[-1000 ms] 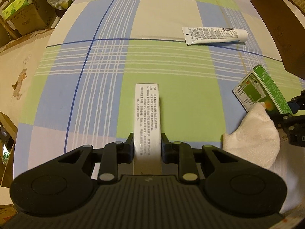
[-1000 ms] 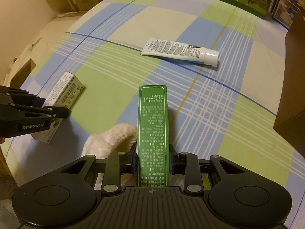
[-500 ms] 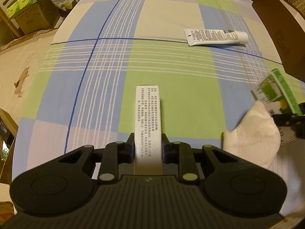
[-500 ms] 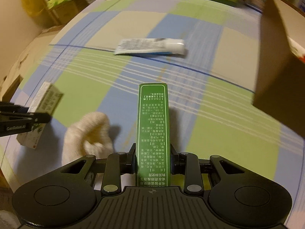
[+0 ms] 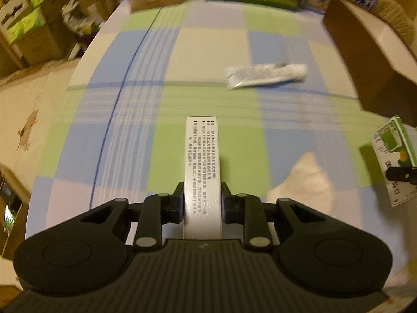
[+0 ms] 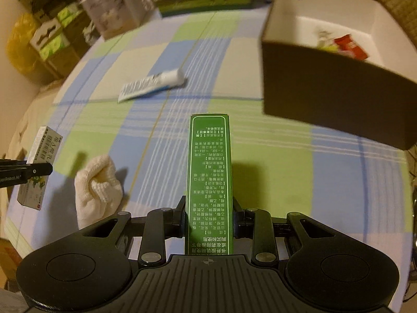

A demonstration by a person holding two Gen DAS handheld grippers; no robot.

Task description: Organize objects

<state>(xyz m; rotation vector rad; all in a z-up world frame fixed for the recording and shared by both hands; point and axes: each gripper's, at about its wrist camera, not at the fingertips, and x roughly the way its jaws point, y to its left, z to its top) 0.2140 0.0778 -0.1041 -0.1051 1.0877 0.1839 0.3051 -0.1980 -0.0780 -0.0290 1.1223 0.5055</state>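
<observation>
So both hands are loaded at once: the left gripper (image 5: 202, 203) is clamped on a white box (image 5: 202, 161) and the right gripper (image 6: 209, 214) is clamped on a green box (image 6: 209, 180), each squeezed across its narrow sides near the back end. Both boxes stick straight out along the fingers, long axis pointing forward over the checked tablecloth (image 6: 273, 182), held up off it judging by the shadows underneath.

Looks like the carry step. The brown bin (image 6: 333, 99) with the white inside sits at the far right corner of the table and already has a red packet (image 6: 350, 45) and something else blurry in it, so that's probably where things go. The green box is closer; its tip points just left of the bin's near wall. Next move probably means swinging right and lifting enough to clear that wall before letting go, then the white box after.

Not picked up yet: a tube (image 6: 151, 84) lying crosswise mid-table, cap toward the bin, and a white cloth (image 6: 97, 190) near the front edge.
</observation>
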